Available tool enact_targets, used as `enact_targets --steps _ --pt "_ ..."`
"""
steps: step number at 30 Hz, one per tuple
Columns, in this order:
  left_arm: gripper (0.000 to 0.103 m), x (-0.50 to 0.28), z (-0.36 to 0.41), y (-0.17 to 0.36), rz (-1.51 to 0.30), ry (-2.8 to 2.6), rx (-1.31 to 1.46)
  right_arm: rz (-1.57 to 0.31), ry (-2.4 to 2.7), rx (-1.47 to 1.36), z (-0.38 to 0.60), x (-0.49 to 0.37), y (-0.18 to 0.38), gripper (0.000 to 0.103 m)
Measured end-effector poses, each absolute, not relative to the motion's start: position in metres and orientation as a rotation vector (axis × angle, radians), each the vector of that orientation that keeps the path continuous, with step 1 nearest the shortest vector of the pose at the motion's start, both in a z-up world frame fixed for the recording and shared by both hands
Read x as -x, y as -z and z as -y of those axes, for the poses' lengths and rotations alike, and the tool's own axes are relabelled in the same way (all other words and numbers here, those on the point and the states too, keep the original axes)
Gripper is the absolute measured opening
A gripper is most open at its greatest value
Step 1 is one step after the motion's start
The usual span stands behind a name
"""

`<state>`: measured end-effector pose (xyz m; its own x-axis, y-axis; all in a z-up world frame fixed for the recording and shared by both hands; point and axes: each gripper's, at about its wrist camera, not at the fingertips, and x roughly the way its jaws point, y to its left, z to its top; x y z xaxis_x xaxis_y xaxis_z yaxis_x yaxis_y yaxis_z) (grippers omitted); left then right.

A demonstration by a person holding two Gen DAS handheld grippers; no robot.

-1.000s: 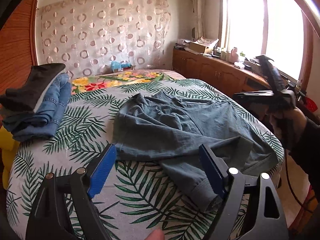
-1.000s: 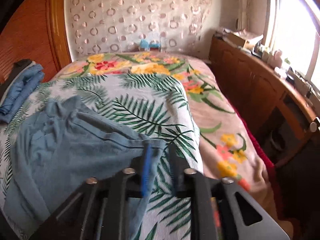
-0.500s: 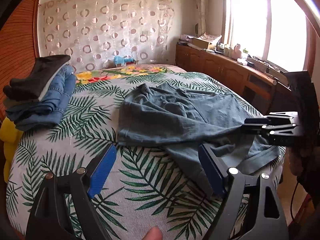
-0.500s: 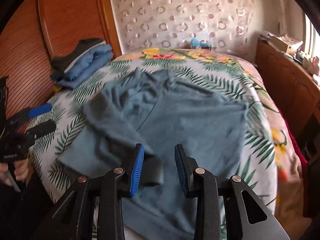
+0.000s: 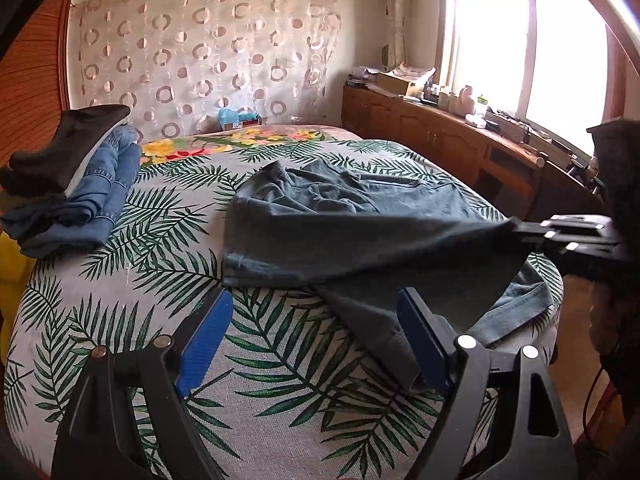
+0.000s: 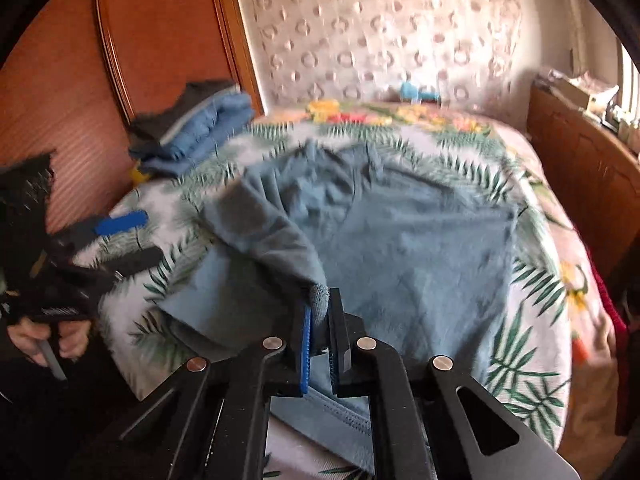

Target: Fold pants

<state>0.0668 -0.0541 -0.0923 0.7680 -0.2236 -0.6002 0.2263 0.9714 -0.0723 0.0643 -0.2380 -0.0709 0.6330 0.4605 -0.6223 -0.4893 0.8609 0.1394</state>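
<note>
Blue-grey pants (image 5: 340, 216) lie spread on the leaf-print bed (image 5: 120, 280); they also show in the right wrist view (image 6: 400, 240). My right gripper (image 6: 320, 320) is shut on a corner of the upper pant leg and holds it lifted off the bed; it shows from the side in the left wrist view (image 5: 520, 229). My left gripper (image 5: 316, 332) is open and empty, low over the bed's near edge, just short of the lower leg's hem (image 5: 400, 352). It appears at the left of the right wrist view (image 6: 132, 238).
A stack of folded jeans and dark clothes (image 5: 68, 184) sits at the bed's left side. A wooden cabinet with clutter (image 5: 460, 136) runs along the window on the right. A wooden panel wall (image 6: 120, 60) is on the left.
My right gripper has closed on the pant leg's corner and lifted it, drawing the fabric taut to the right. My left gripper has stayed open and has barely moved.
</note>
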Motion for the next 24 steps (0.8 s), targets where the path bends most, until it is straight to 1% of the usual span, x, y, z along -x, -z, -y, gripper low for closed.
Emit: enact_targets --steps 4,9,18,24 --pt "0.084 -0.067 0.056 0.09 -0.651 0.253 0.0 -0.637 -0.508 0.014 0.252 -0.049 0.056 0.006" --pt "0.084 -0.066 0.061 0.088 -0.652 0.266 -0.003 -0.597 -0.469 -0.02 0.269 -0.03 0.051 0.006" --pt "0.084 -0.068 0.07 0.087 -0.657 0.297 -0.006 -0.633 -0.409 -0.075 0.294 0.006 0.055 0.006" --pt "0.084 -0.071 0.082 0.089 -0.666 0.323 -0.027 -0.7 -0.379 -0.082 0.297 0.008 0.067 0.006"
